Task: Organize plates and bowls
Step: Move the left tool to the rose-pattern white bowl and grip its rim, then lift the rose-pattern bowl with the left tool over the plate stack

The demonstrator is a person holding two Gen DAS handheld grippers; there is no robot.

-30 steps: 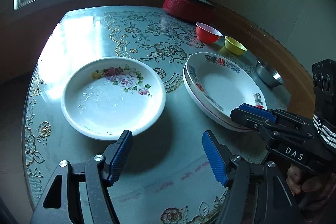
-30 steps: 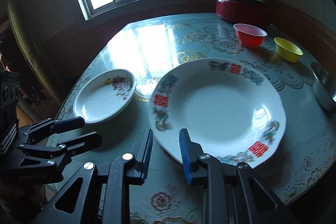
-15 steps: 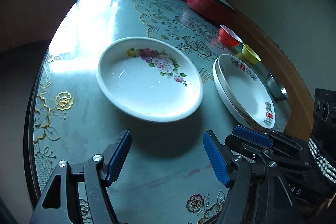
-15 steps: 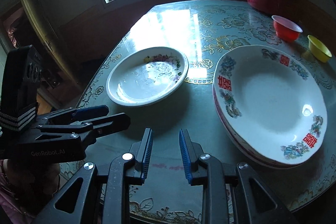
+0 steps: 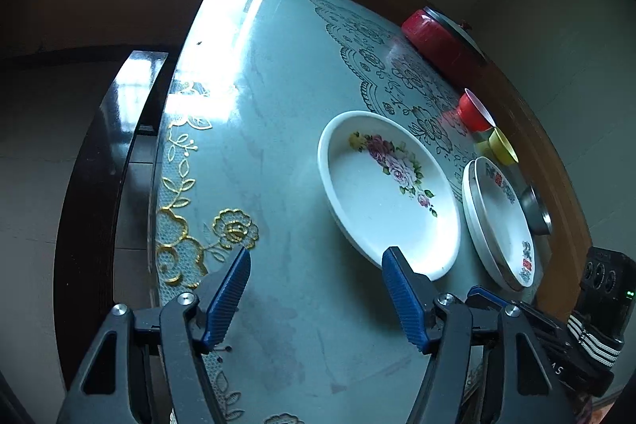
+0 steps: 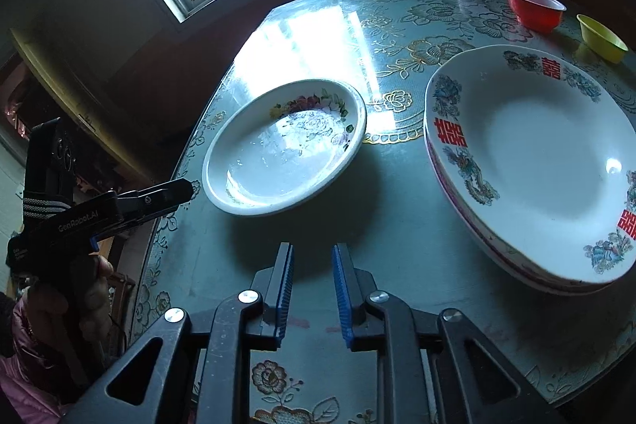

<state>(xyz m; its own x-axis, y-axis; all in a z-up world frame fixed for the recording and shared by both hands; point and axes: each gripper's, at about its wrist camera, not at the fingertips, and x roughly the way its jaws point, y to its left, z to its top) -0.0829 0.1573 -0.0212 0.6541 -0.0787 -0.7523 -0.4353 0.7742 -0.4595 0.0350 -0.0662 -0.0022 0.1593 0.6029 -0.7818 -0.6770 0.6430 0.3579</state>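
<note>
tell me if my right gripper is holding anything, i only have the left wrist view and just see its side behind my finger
Observer: No. In the right wrist view the right gripper has only the bare patterned tabletop between its blue pads, and its jaws are closing.
Operator: ok and is the left one around the plate rim yet
Observer: Not yet. Seen from the side, the left gripper sits just off the left rim of the white round plate with pink flowers. The rim is not between its fingers, and its jaws are closing. Whether the upper fingertip touches the rim I cannot tell.
</note>
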